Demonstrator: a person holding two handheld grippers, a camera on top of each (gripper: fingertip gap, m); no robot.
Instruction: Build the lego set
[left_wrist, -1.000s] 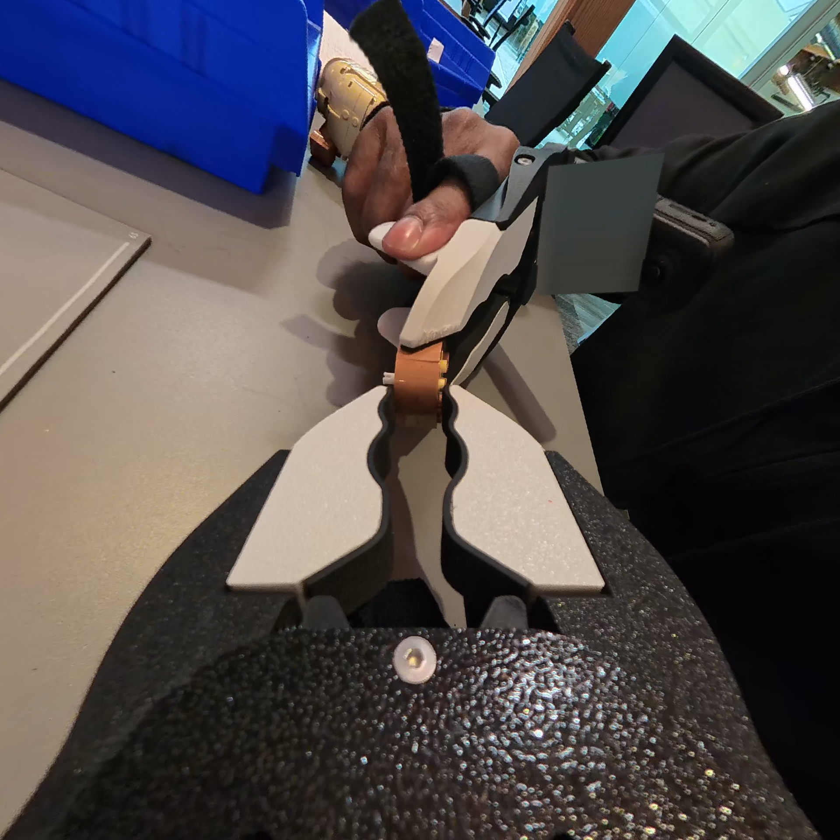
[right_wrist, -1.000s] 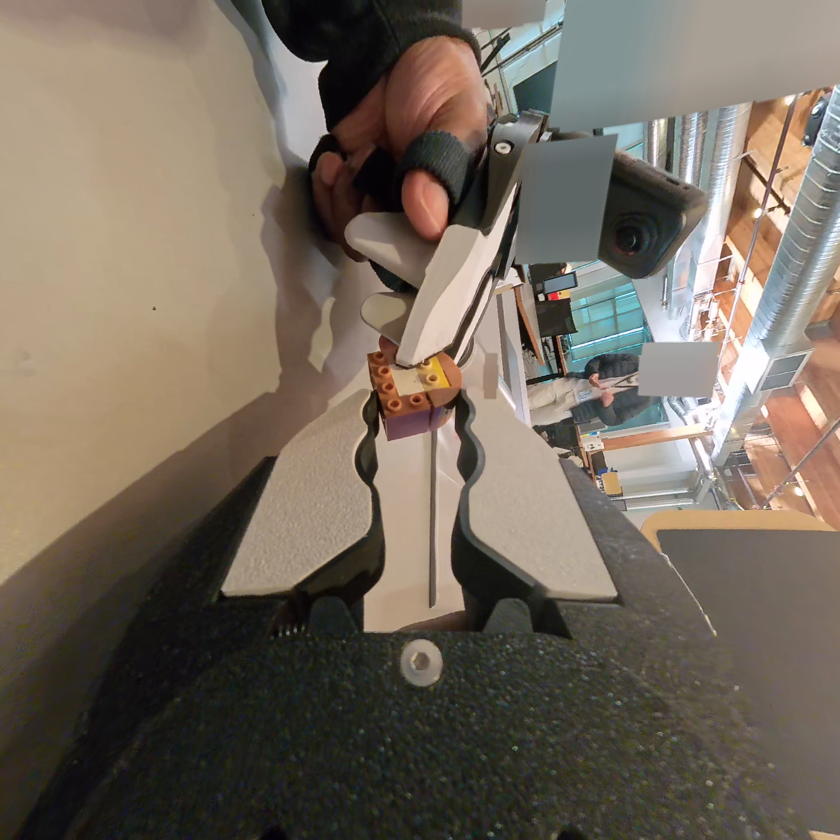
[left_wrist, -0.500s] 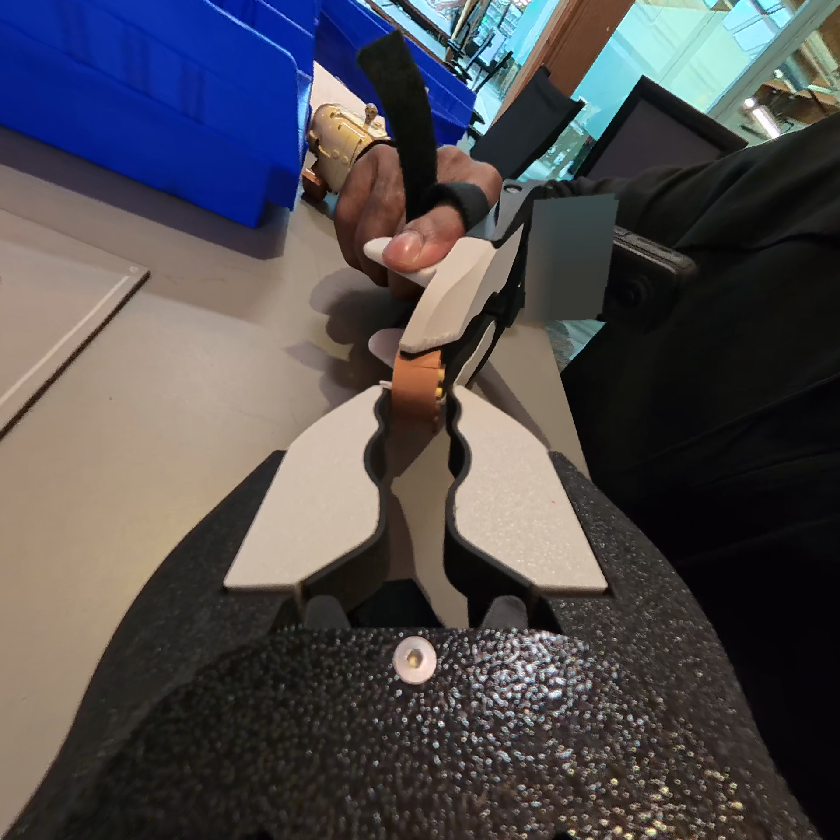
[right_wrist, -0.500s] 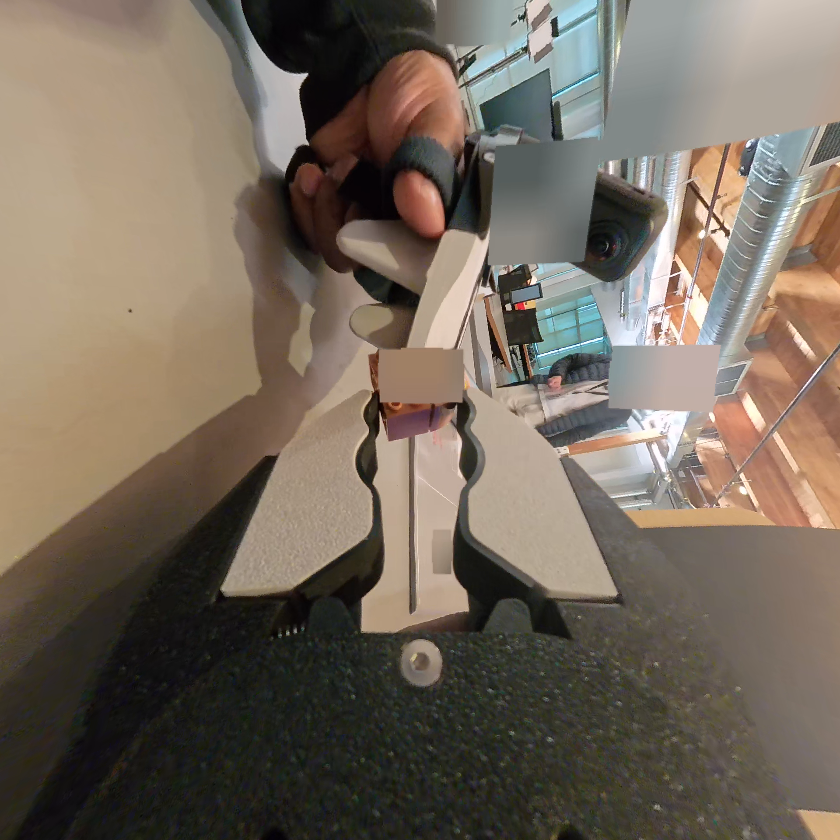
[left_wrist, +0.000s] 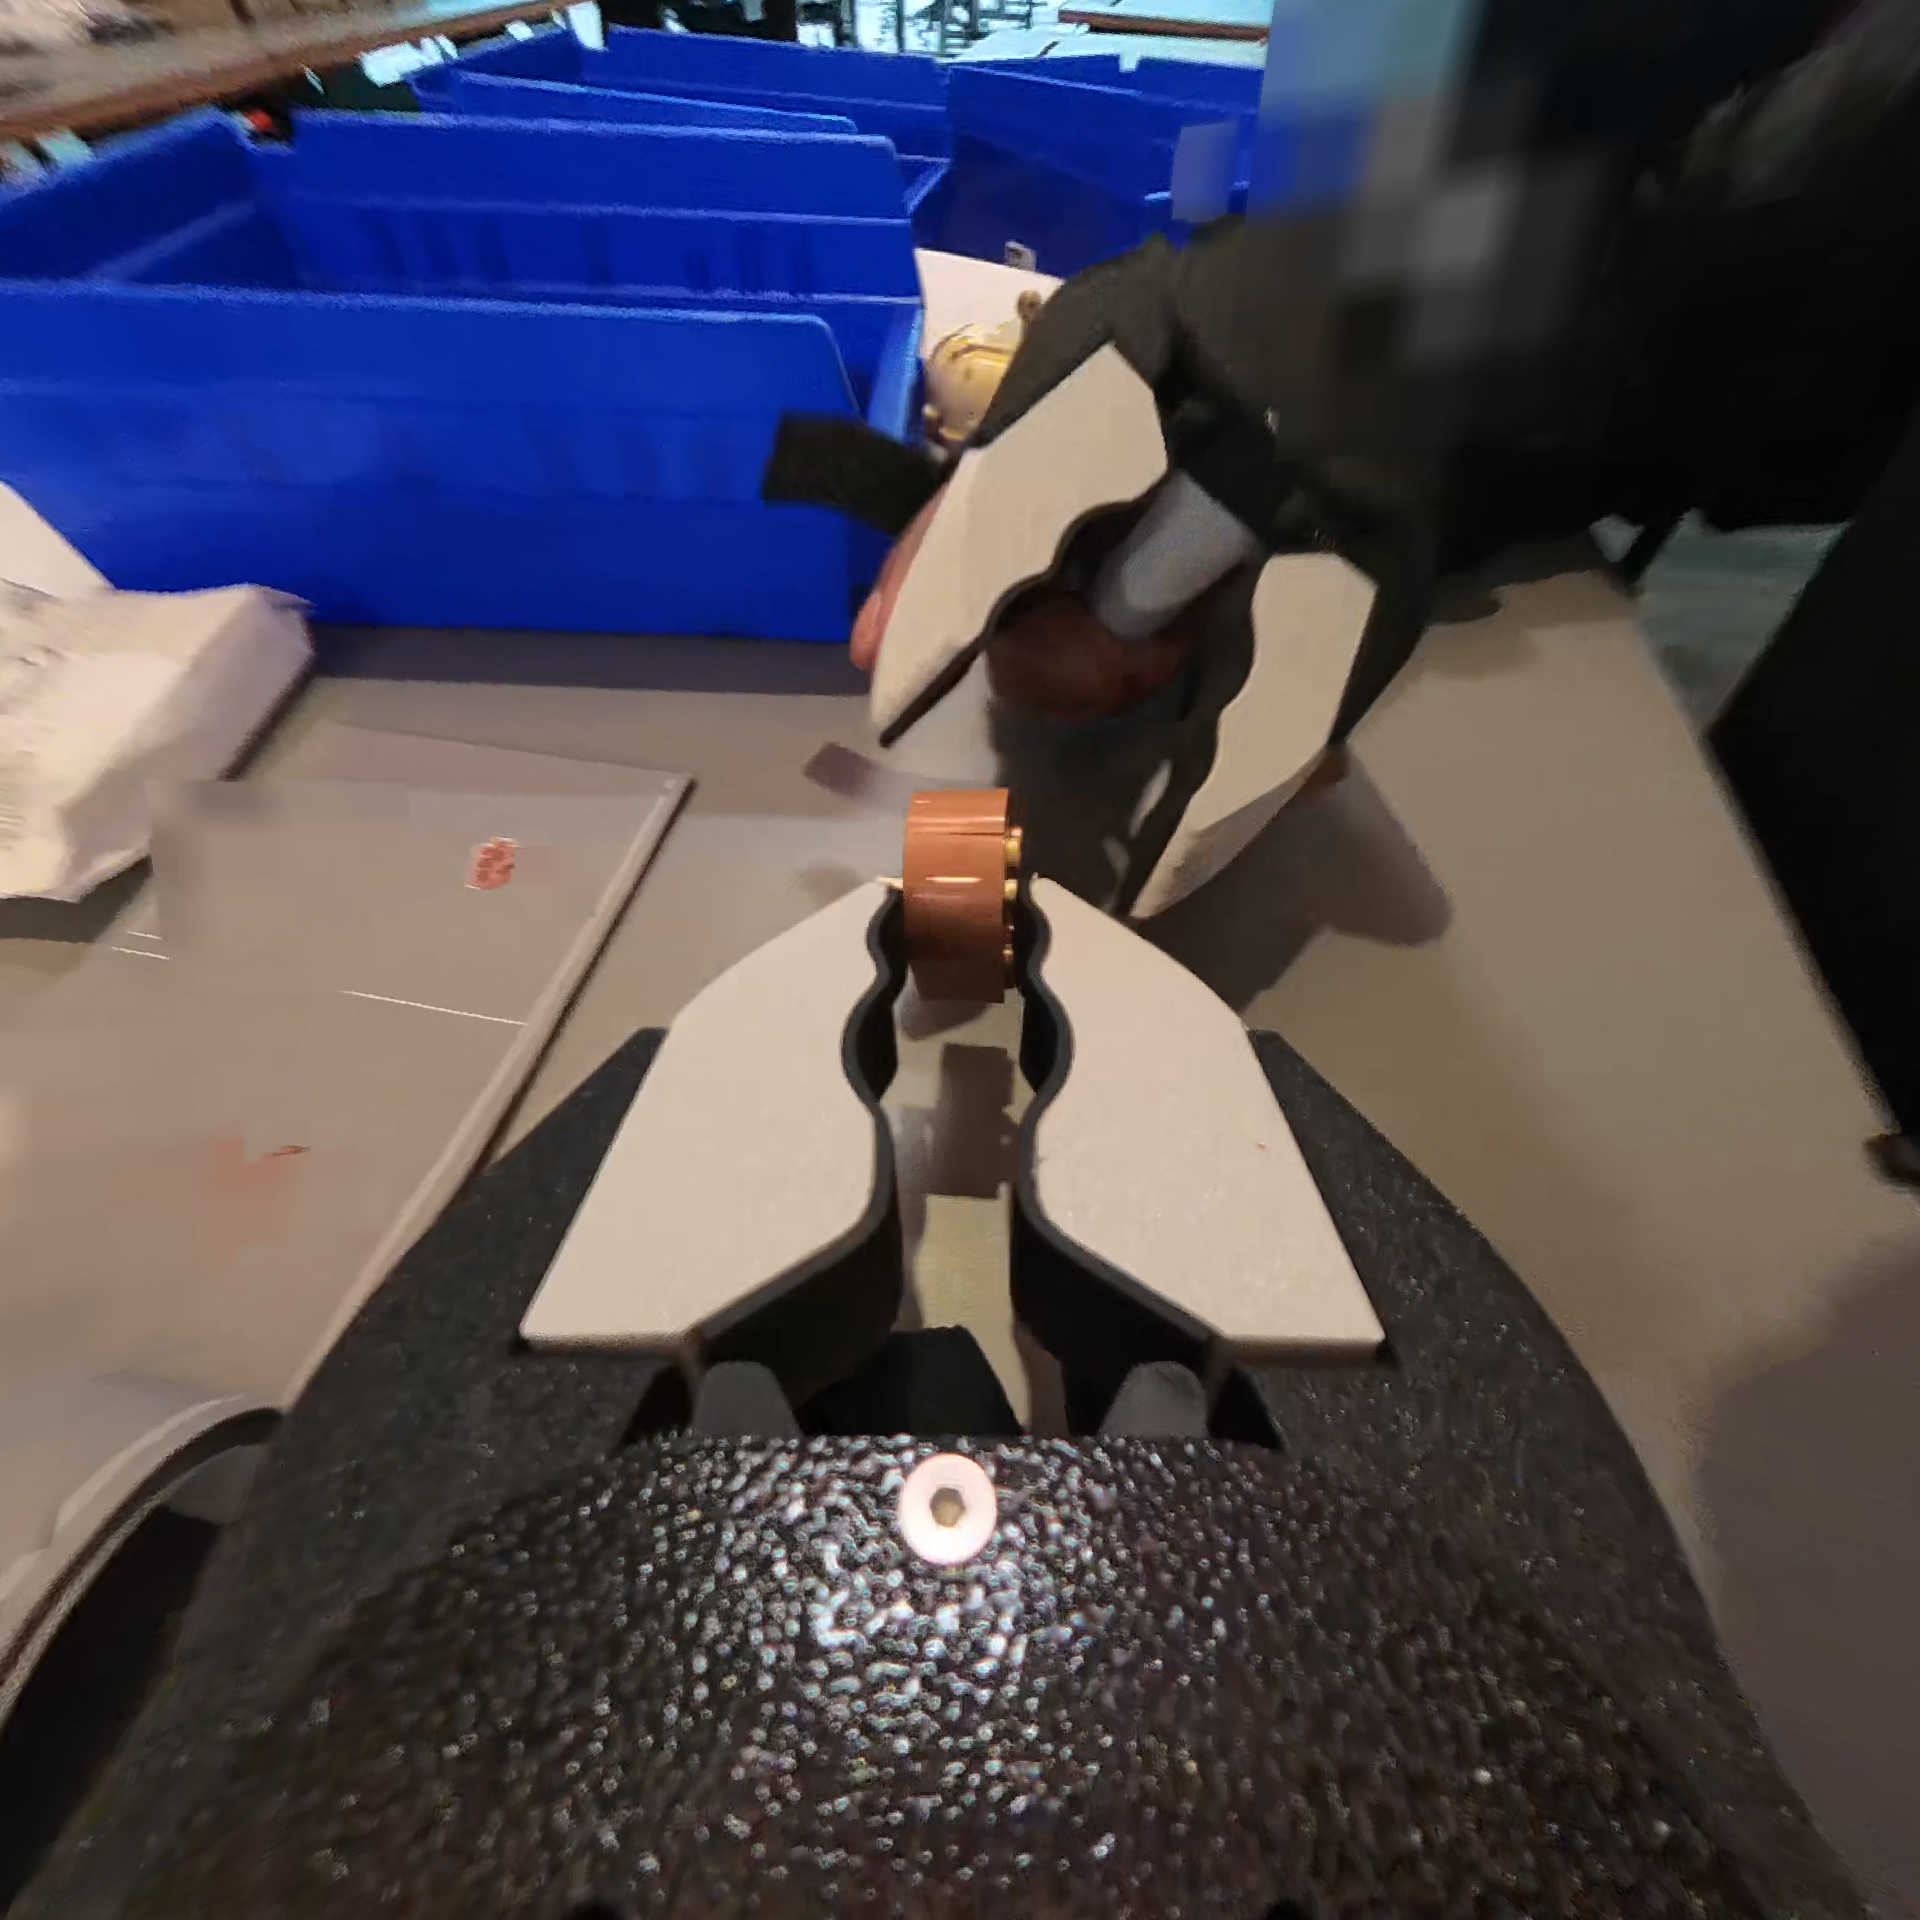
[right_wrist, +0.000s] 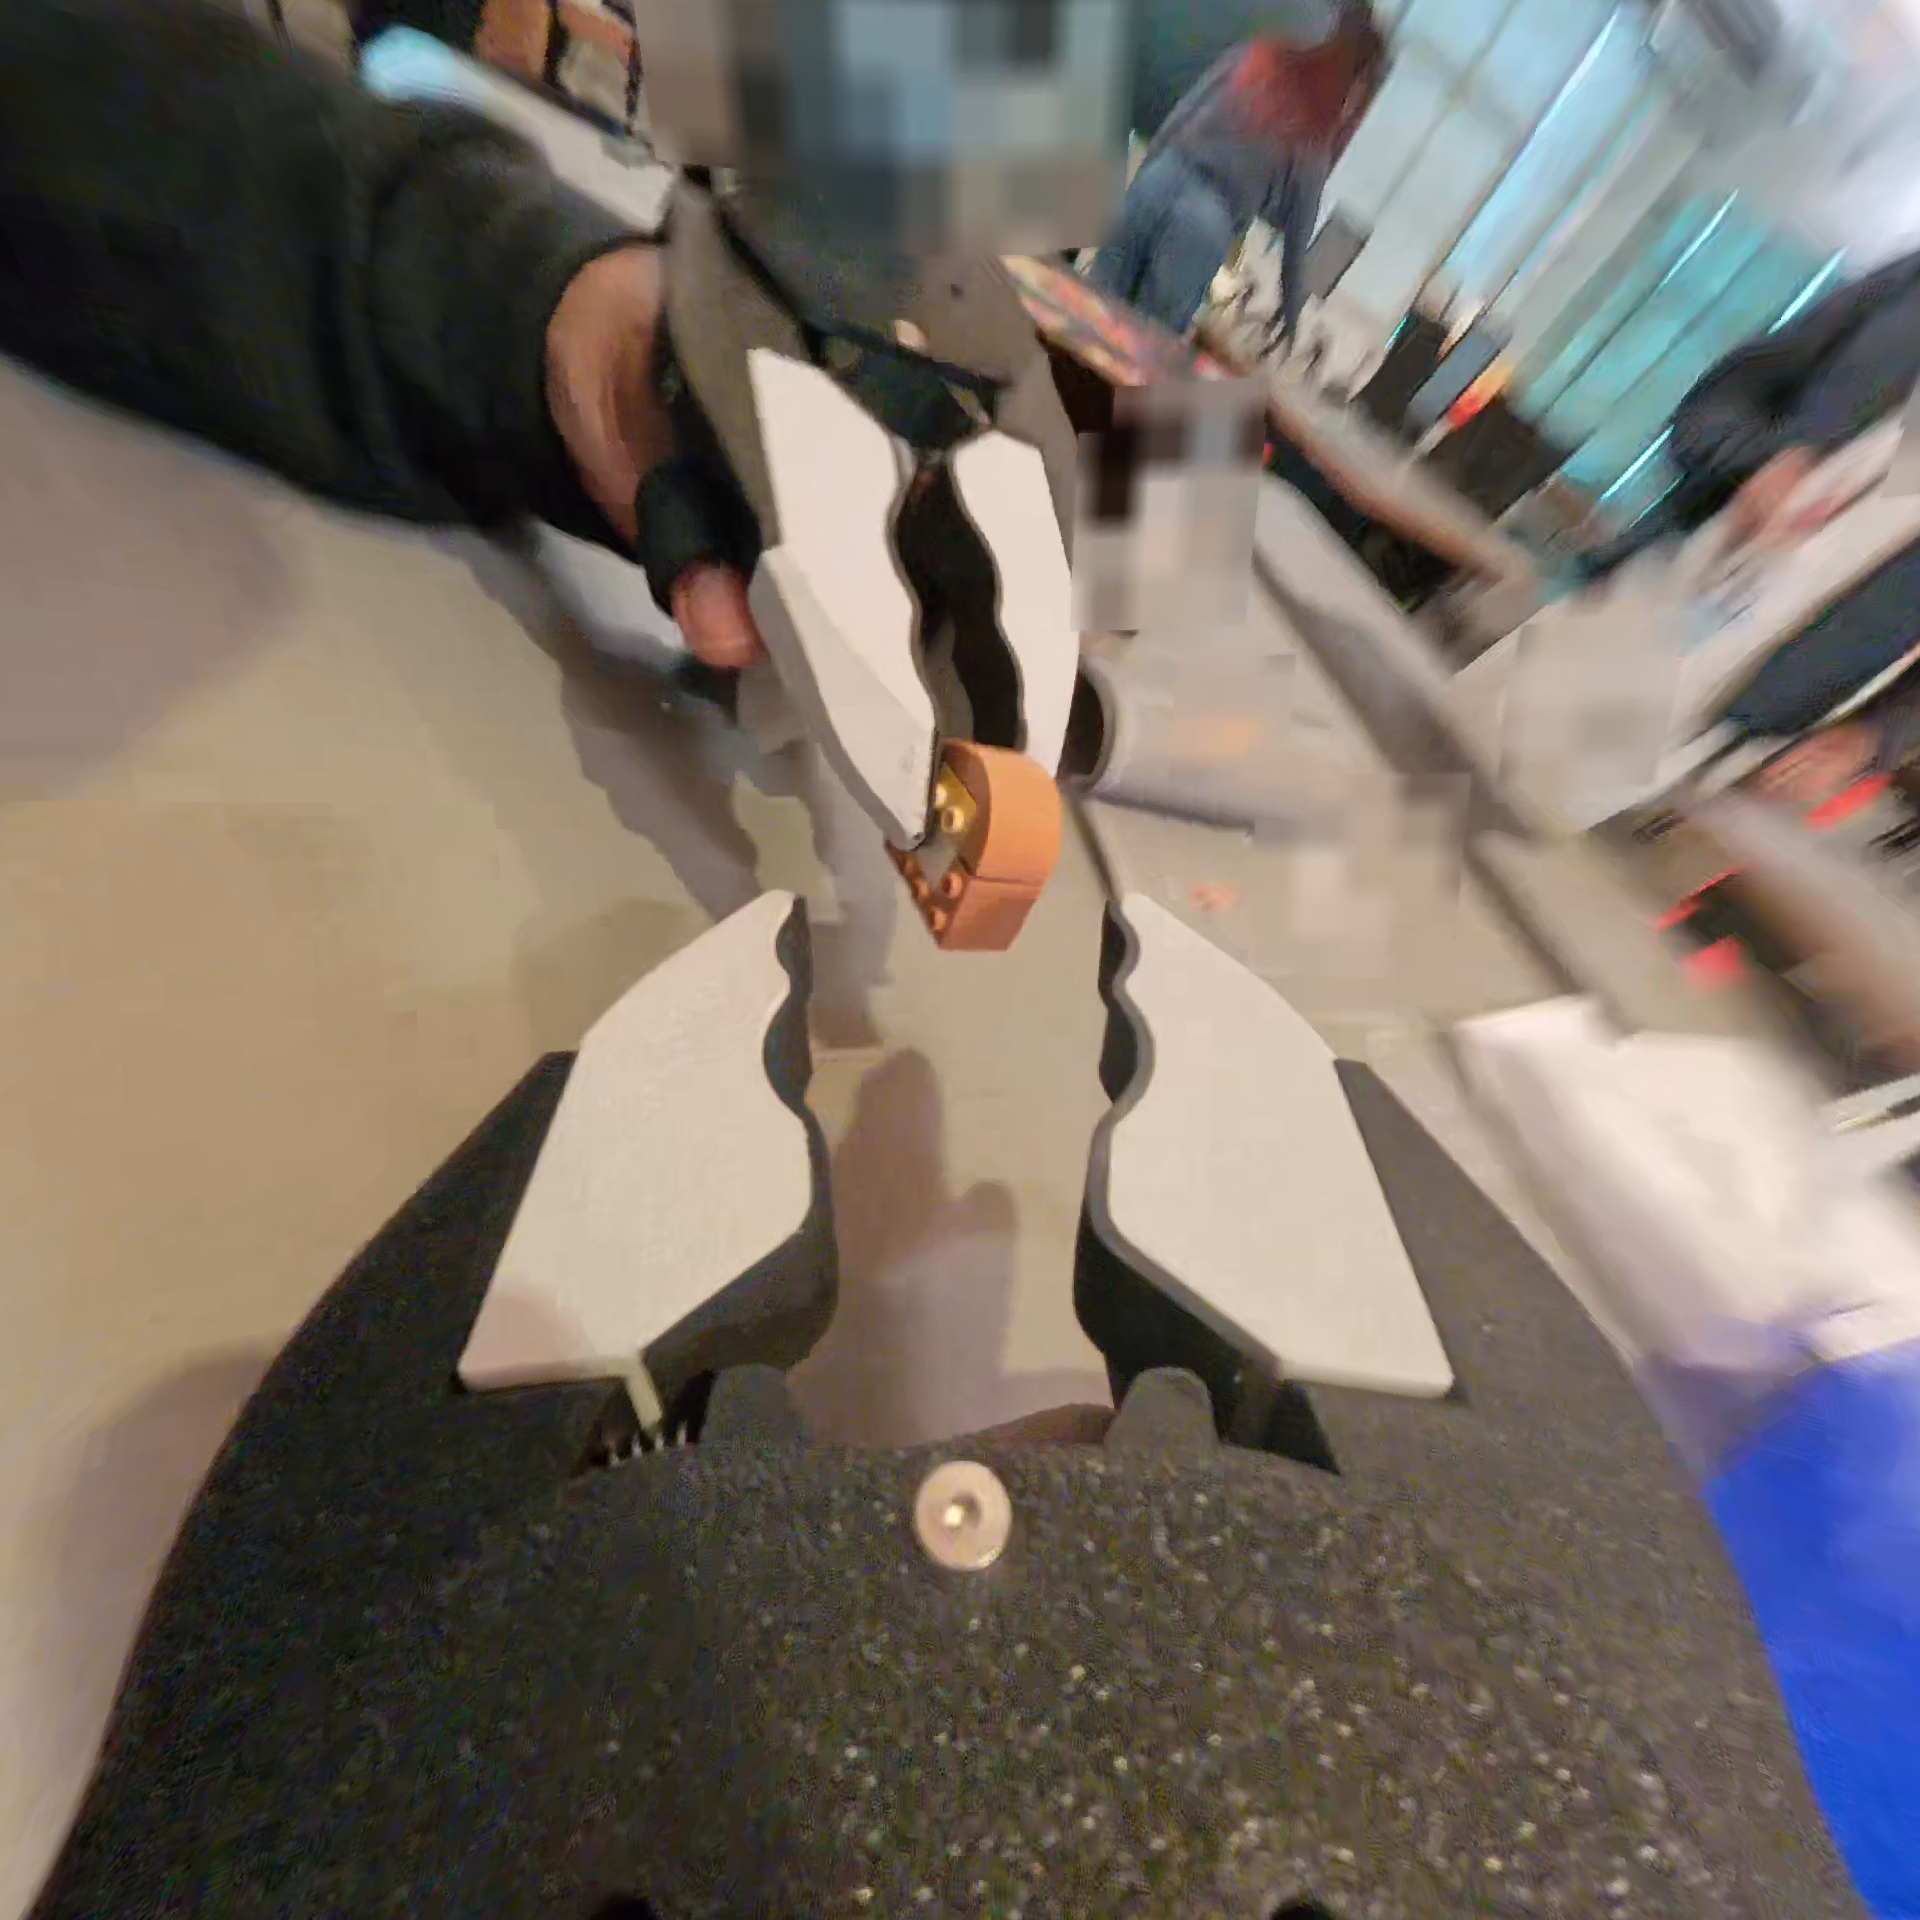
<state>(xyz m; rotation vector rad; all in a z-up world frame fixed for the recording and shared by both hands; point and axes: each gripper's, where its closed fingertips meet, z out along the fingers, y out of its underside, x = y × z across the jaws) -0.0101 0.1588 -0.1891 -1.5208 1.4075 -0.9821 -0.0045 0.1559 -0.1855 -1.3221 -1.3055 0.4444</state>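
LEFT GRIPPER: the left gripper (left_wrist: 954, 914) pinched a brown brick assembly (left_wrist: 954, 894) at its fingertips; both pads pressed against the piece's flat sides, one face showing yellow studs on the right.
SAME GRASP, OTHER VIEW: in the right wrist view the left gripper (right_wrist: 977, 800) came in from upper left with the brown brick assembly (right_wrist: 1003, 852) clamped at its tips, rounded brown edge outward, orange studs and a yellow plate on the face toward its left finger.
RIGHT GRIPPER: the right gripper (right_wrist: 951, 914) had its fingers spread wide with nothing between them; the brown piece sat just beyond the tips, apart from both pads.
RIGHT GRIPPER, OTHER VIEW: seen from the left wrist, the right gripper (left_wrist: 1049, 821) hung above and behind the brick, fingers spread, pointing down toward the table (left_wrist: 1558, 935).
HANDS: a hand (right_wrist: 623, 468) in a black sleeve and finger strap gripped the left tool; the other hand (left_wrist: 883, 613) was mostly hidden behind the right tool.
BRICK PLACE: held in the air over the grey table, near the front edge of a grey board (left_wrist: 416, 935).
SURROUNDINGS: blue bins (left_wrist: 468, 416) stood behind the board; a white bag (left_wrist: 125, 707) lay at far left; a small gold-coloured object (left_wrist: 971, 374) sat by the bins, too blurred to identify.
BACKGROUND: people and furniture in the right wrist view were heavily blurred.
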